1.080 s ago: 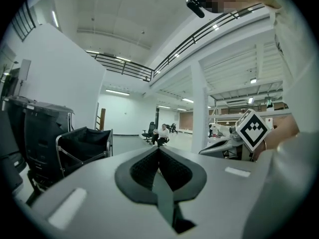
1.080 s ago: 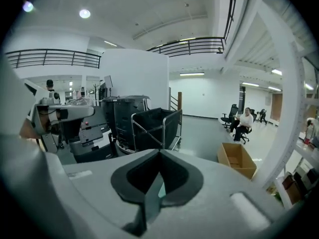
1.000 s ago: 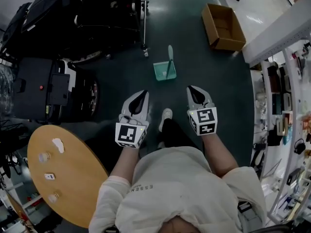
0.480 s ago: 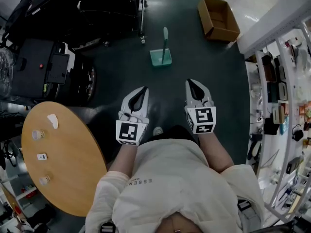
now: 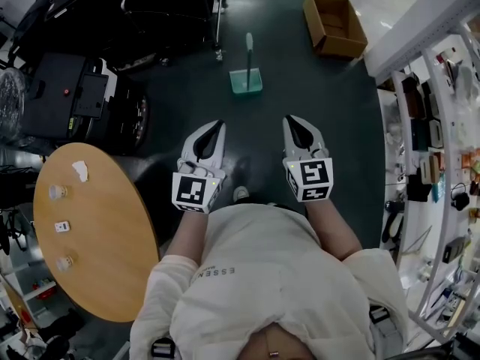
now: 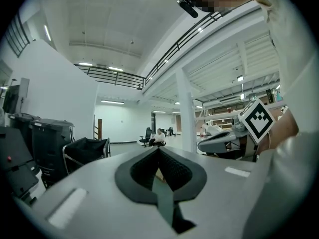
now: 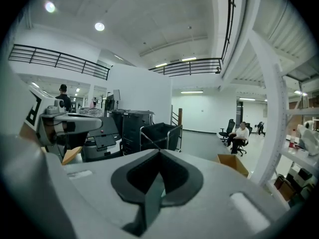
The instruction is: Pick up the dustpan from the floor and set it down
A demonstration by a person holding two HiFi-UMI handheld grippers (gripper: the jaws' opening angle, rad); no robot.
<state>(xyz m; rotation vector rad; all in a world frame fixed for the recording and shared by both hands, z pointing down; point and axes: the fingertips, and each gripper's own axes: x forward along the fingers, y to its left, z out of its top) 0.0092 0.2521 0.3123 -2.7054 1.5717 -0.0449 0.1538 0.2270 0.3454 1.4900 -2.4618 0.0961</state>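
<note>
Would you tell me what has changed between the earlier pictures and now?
In the head view the dustpan and cardboard box now sit higher in the picture, slightly farther ahead of the left gripper and right gripper; the person has shifted. Nothing was gripped or released. Both grippers remain shut and empty, the dustpan untouched on the floor.

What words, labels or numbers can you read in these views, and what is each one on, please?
"ESSEN": on the person's pale top; the rest is not legible, and a smaller line beside it is too blurred.
Cubes on the left gripper and right gripper: square patterns only, no letters.
Shelf goods: labels too small to read.
</note>
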